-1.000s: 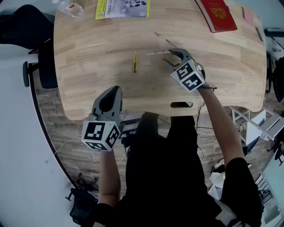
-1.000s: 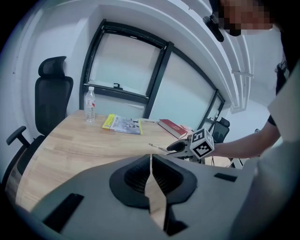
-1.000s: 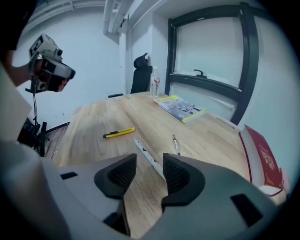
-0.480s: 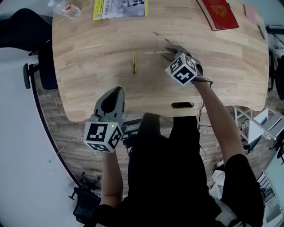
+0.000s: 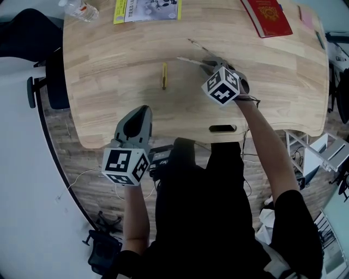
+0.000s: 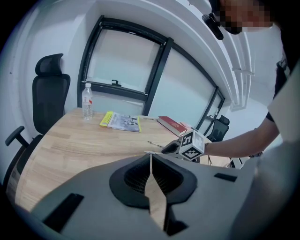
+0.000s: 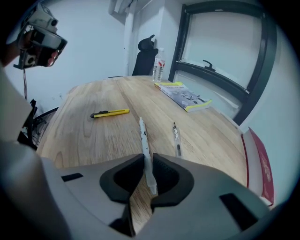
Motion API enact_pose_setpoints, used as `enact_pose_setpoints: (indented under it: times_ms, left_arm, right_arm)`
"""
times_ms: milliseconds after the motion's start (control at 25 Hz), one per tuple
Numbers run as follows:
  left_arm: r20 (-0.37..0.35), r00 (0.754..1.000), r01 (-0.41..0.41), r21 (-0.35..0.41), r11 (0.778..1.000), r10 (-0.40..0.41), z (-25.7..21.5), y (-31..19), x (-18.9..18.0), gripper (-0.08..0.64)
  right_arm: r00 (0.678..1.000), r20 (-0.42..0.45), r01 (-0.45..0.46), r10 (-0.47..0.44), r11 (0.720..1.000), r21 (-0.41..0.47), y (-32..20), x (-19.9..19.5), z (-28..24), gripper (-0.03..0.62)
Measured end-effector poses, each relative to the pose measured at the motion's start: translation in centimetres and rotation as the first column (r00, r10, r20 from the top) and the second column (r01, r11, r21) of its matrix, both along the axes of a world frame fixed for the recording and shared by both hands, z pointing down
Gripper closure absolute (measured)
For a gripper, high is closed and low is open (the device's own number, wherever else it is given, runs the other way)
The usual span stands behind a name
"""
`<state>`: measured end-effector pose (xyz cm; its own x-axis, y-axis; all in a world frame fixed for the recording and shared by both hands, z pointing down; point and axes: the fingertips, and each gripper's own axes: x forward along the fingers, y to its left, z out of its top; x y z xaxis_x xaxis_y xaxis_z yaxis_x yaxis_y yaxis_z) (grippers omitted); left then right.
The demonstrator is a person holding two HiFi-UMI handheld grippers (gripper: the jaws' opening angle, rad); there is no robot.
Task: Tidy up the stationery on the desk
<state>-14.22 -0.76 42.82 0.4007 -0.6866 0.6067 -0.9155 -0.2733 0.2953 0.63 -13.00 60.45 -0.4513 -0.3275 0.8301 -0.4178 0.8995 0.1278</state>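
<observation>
On the wooden desk (image 5: 109, 103) a white pen (image 7: 144, 140) runs straight away from my right gripper (image 7: 146, 161), its near end pinched between the jaws, which have just been closing. From the head view the same pen (image 5: 189, 60) sticks out left of the right gripper (image 5: 208, 64). A clear pen (image 7: 176, 137) lies just right of it, farther back in the head view (image 5: 195, 44). A yellow utility knife (image 5: 164, 76) lies to the left. My left gripper (image 5: 139, 111) hangs shut and empty over the desk's near edge.
A red book (image 5: 268, 16) lies at the back right and a yellow-edged booklet (image 5: 147, 10) at the back middle. A water bottle (image 5: 82, 10) stands at the back left corner, and a black office chair (image 5: 52, 82) is beside the desk's left edge.
My right gripper has sunk onto the desk and shifted slightly left, and its jaws have closed around the white pen. The left gripper has stayed put.
</observation>
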Motion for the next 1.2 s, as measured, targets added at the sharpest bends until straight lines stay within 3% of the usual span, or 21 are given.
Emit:
enact_pose_setpoints:
  times_ms: [320,520,640,840,1080,1200]
  left_arm:
    - [-0.004,1.000,0.002,0.014,1.000,-0.002,-0.5,0.1,-0.4,0.517]
    - [-0.010,1.000,0.000,0.026,1.000,0.000,-0.9,0.0,-0.5,0.517]
    - [-0.019,1.000,-0.003,0.034,0.999,0.004,-1.1,-0.2,-0.4,0.517]
    - [-0.025,1.000,-0.017,0.041,0.999,0.018,-1.3,-0.2,-0.1,0.517]
    - [-0.027,1.000,-0.010,0.037,0.999,0.011,-1.3,0.5,-0.6,0.517]
    - [-0.029,1.000,-0.005,0.035,0.999,0.006,-1.2,1.0,-0.9,0.517]
  right_arm:
    - [0.999,0.007,-0.051,0.051,0.999,-0.005,0.4,0.0,-1.0,0.526]
    - [0.984,0.063,-0.164,0.164,0.986,-0.010,1.4,-0.3,-3.2,0.526]
    - [0.955,0.120,-0.266,0.270,0.963,-0.053,2.3,-1.1,-4.2,0.526]
    - [0.876,0.178,-0.427,0.448,0.893,-0.142,3.7,-2.2,-4.4,0.526]
    - [0.738,0.200,-0.608,0.645,0.764,-0.217,4.9,-2.4,-3.7,0.528]
    - [0.652,0.190,-0.677,0.734,0.677,-0.289,5.4,-2.7,-2.8,0.528]
